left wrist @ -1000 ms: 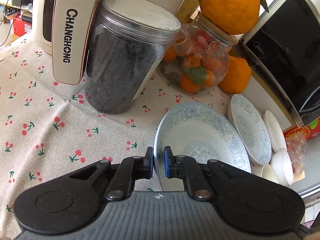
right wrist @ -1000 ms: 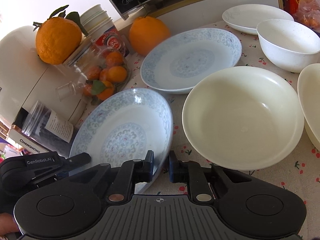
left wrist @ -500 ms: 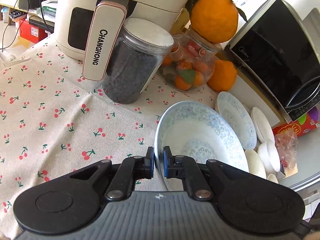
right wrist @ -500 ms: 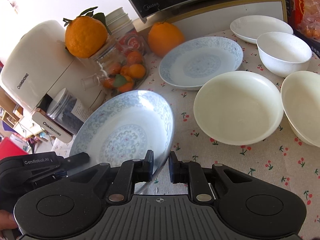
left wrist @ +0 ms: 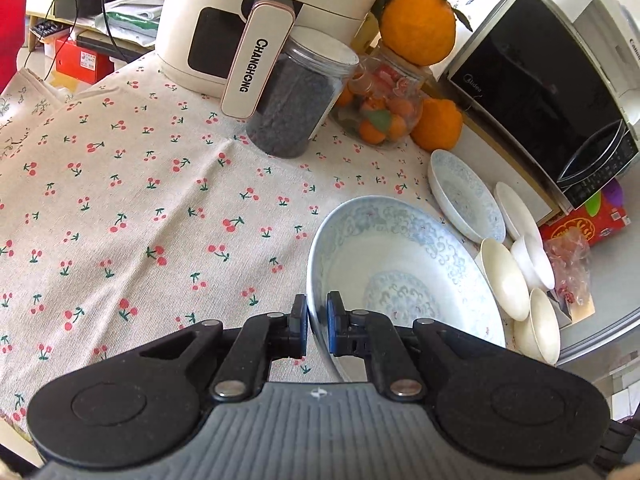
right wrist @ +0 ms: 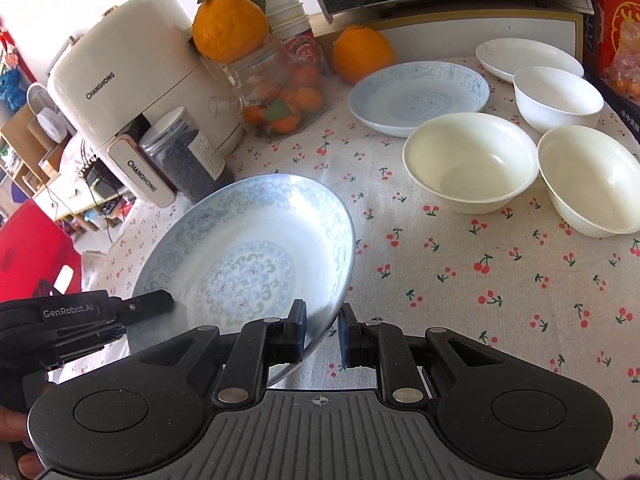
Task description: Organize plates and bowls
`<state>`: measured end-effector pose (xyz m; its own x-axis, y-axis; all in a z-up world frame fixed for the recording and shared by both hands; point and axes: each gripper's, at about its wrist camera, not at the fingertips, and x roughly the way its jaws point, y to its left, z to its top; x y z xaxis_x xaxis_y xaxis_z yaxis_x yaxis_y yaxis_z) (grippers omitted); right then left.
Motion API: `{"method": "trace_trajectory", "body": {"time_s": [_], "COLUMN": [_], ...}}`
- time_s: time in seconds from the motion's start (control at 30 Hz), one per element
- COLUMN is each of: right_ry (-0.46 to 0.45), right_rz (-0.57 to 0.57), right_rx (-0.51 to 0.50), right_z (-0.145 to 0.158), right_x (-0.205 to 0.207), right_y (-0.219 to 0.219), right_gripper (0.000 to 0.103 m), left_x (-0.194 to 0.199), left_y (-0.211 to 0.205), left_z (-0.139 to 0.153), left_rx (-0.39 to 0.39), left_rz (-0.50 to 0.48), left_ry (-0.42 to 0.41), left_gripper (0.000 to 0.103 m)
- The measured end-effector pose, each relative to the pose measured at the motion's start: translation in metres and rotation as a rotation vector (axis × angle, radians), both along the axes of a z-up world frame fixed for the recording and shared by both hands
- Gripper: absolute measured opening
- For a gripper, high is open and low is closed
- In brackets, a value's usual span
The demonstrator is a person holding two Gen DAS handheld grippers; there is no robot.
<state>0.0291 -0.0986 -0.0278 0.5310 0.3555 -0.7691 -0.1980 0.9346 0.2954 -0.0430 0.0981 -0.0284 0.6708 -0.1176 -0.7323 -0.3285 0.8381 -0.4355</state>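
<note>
Because both grippers share one load, we hold the patterned plate [right wrist: 248,264] up off the cherry tablecloth [left wrist: 120,208], tilted, with a pinch on each side of its rim so it can travel without tipping out. Leftmost, our left gripper [left wrist: 317,330] has its jaws nearly closed, the blue pads clamped on the plate's near-left rim with the rim edge sandwiched between them; in the right wrist view that same gripper [right wrist: 160,304] reaches the plate's left edge. Moving right, the plate itself hangs above the cloth in front of the air fryer [right wrist: 132,92] and the dark jar [right wrist: 188,160], clear of both. Our right gripper [right wrist: 322,334] sits at the plate's lower right rim; its left finger presses the rim, but the jaws stand slightly wider and a gap shows beside the right finger, so we judge it a loose hold or support, not a firm clamp. Further right, a matching patterned plate [right wrist: 420,96] lies flat by the orange [right wrist: 362,54], likely the stacking target. Rightmost, two cream bowls [right wrist: 470,160], a white bowl [right wrist: 558,96] and a small white dish [right wrist: 528,58] rest apart on the cloth, not yet nested.
</note>
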Motion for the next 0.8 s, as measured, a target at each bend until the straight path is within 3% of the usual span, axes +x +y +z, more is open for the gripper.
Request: {"method": "trace_trajectory", "body": {"time_s": [0.13, 0.8], "right_ry": [-0.02, 0.097], "right_rz": [0.026, 0.011], "right_rx": [-0.036, -0.057], "right_z": [-0.001, -0.023], "right_x": [-0.009, -0.015], "right_y": [0.008, 0.007], "right_gripper": [0.017, 0.019], "left_x": [-0.009, -0.016], "left_y": [0.001, -0.003], "left_z": [-0.004, -0.025], "left_rx": [0.007, 0.025], "left_rz": [0.009, -0.004], "left_ry": [0.001, 0.09], "left_gripper": [0.009, 0.009]}}
